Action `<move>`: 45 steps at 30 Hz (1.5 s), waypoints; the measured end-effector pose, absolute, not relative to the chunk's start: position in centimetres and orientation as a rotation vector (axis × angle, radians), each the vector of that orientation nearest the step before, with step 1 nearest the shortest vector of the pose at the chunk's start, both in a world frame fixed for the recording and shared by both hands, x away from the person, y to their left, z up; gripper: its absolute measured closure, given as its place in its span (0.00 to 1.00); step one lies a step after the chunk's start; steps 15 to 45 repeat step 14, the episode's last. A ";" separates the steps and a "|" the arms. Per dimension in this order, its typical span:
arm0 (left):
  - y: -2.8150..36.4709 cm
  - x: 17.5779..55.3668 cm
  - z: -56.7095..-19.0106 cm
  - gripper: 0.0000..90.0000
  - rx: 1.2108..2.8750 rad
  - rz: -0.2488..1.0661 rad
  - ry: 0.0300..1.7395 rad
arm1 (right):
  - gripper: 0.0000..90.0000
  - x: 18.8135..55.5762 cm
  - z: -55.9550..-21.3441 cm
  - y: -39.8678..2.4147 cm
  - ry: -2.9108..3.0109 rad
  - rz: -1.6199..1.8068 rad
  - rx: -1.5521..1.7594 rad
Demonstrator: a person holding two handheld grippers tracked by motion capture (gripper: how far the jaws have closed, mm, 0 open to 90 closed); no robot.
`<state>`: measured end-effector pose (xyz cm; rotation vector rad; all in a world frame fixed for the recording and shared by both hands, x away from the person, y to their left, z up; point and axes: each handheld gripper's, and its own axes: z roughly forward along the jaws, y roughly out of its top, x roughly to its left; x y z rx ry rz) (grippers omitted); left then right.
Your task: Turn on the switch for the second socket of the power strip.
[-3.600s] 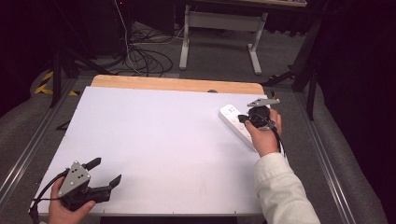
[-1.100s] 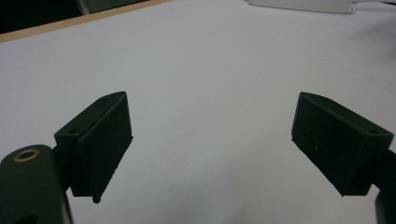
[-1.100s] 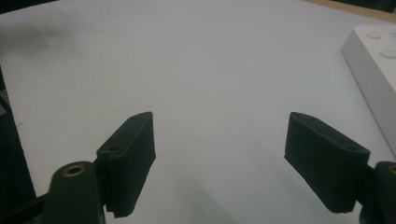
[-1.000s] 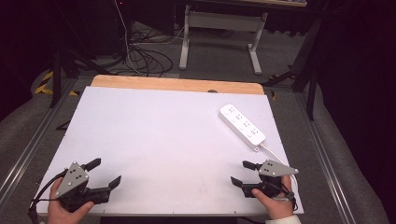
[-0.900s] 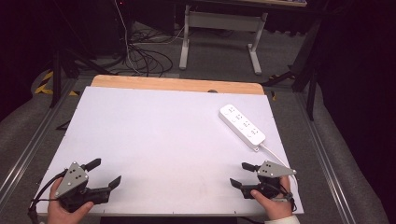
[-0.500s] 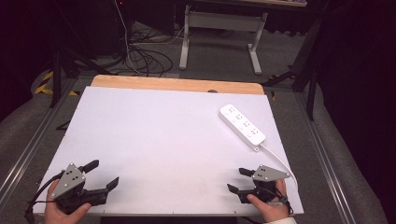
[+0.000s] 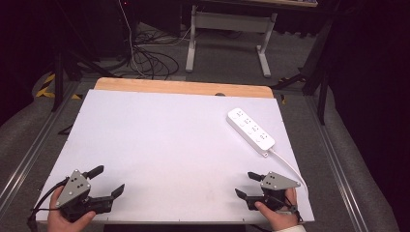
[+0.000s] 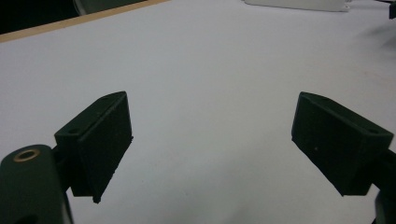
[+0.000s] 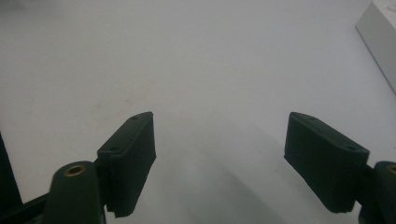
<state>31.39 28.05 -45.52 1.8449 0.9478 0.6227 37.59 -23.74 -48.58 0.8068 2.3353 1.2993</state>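
Note:
A white power strip [image 7: 250,130] lies flat at the right of the white table [image 7: 169,140], its white cable [image 7: 289,166] running toward the front right corner. My right gripper [image 7: 244,183] rests near the front right edge, held by a hand, open with nothing between its jaws. My left gripper [image 7: 109,179] sits at the front left edge, also open and empty. In the left gripper view the left gripper [image 8: 212,144] spreads over bare table, with the power strip [image 8: 299,3] far off. In the right gripper view the right gripper [image 9: 219,154] is wide apart, with the power strip [image 9: 380,32] at the upper right.
A wooden strip [image 7: 183,88] borders the table's far edge. Beyond it on the floor lie tangled cables [image 7: 145,53] and the legs of a grey desk frame [image 7: 227,29]. Metal rails [image 7: 29,154] run along both sides of the table.
The right gripper left the power strip and came back to the front right edge, then drifted slightly left and nearer the edge. The left gripper slid slightly toward the front edge.

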 end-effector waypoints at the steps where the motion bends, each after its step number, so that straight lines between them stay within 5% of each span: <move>1: 28.1 31.4 -45.5 0.14 1.844 0.625 0.947 | 0.28 37.6 -48.5 -23.7 2.332 1.298 0.801; 45: 28.3 31.5 -45.5 0.15 1.837 0.635 0.940 | 0.29 37.3 -48.3 -23.5 2.329 1.318 0.771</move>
